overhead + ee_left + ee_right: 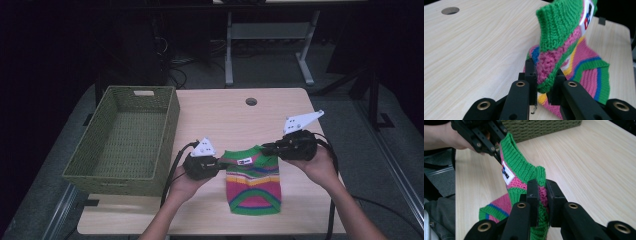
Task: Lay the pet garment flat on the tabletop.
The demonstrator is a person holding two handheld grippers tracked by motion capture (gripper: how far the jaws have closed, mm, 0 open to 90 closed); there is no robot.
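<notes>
A small knitted sweater (252, 182) with green, pink, yellow and blue stripes hangs between my two grippers, its hem resting on the wooden table (235, 115). My left gripper (218, 162) is shut on the sweater's left shoulder (546, 72). My right gripper (267, 148) is shut on its right shoulder (541, 192). A white label (507, 175) sits inside the green collar. In the right gripper view, the left gripper (496, 151) holds the far end of the collar.
A green woven basket (127, 137) stands empty along the table's left side. A round cable hole (251, 101) sits near the table's far edge. Bare wood lies behind and to the right of the sweater.
</notes>
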